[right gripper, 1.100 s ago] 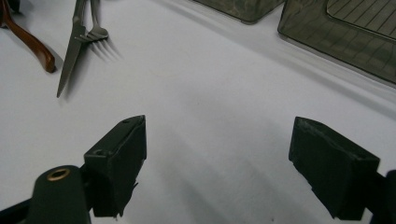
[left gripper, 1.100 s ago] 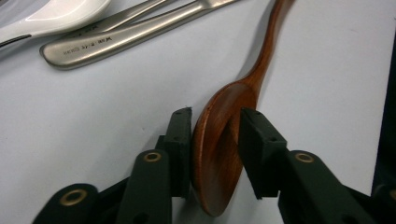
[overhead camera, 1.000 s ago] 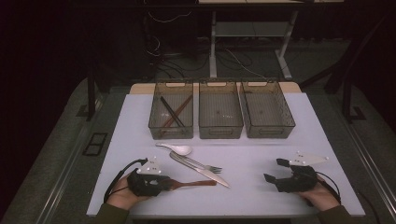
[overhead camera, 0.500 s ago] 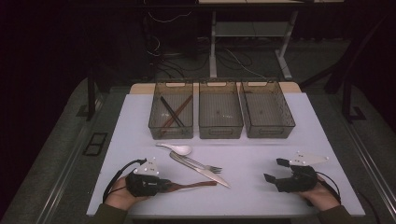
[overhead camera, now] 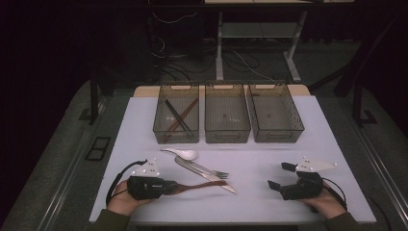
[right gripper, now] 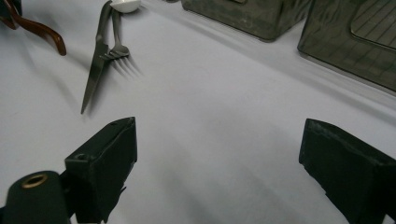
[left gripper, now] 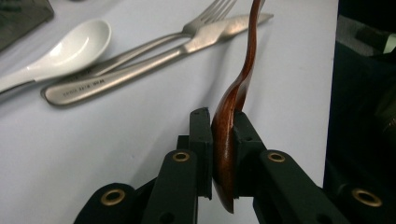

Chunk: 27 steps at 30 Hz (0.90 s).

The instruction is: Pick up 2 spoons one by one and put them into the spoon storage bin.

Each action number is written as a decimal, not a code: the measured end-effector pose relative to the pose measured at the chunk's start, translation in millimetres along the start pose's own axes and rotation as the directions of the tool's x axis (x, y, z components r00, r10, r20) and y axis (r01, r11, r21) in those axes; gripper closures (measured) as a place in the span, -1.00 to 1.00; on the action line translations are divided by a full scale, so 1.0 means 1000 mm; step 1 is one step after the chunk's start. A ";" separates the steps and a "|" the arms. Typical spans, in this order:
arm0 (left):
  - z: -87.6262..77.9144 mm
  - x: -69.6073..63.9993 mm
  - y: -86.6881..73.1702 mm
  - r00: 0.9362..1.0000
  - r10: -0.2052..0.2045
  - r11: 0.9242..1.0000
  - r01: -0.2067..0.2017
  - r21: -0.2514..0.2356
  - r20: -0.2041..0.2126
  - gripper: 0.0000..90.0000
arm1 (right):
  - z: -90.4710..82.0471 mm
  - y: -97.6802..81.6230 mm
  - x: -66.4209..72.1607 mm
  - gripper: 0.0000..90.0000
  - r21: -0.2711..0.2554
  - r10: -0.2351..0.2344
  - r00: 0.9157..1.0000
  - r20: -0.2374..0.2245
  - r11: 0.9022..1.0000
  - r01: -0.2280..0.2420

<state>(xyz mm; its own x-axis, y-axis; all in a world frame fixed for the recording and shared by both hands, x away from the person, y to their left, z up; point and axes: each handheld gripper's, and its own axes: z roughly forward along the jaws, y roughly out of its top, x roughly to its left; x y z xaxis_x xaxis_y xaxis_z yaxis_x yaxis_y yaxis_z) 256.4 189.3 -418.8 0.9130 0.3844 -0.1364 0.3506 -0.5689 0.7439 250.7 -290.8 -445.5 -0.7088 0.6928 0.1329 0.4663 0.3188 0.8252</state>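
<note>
Wooden spoon (left gripper: 233, 107) is clamped in the left gripper (overhead camera: 166, 187) near the surface's (overhead camera: 260, 202) front edge, awaiting lifting toward a bin (overhead camera: 176, 113); right gripper (overhead camera: 279, 176) gapes empty.

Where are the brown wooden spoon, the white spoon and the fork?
brown wooden spoon (left gripper: 226, 140): left gripper view, on its bowl.
white spoon (overhead camera: 186, 154): high view, on its bowl.
fork (overhead camera: 219, 173): high view, near its prongs.

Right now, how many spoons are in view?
2. The white ceramic spoon lies on the table before the left bin; the brown wooden spoon is clamped in the left gripper. Bins may hide more.
</note>
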 end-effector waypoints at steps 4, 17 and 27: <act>-0.001 0.000 0.005 1.000 -0.014 1.000 0.014 -0.027 -0.013 0.79 | 0.001 0.001 0.003 -0.80 -0.004 -0.010 1.000 -0.003 1.000 0.010; 0.002 0.007 0.027 0.991 -0.078 0.991 0.066 -0.120 -0.106 0.79 | 0.003 0.000 0.004 -0.80 0.015 -0.020 1.000 0.012 1.000 0.019; 0.013 0.021 0.052 0.975 -0.114 0.985 0.085 -0.153 -0.191 0.79 | 0.004 -0.001 0.003 -0.80 0.016 -0.019 1.000 0.019 1.000 0.019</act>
<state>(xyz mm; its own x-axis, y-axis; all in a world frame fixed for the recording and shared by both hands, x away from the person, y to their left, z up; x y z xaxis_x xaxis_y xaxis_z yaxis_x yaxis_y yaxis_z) 296.2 158.1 -391.8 0.8102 0.5787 -0.0929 0.3914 -0.4163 0.8206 250.2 -286.6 -447.5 -0.7076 0.6984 0.1069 0.4611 0.3419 0.8188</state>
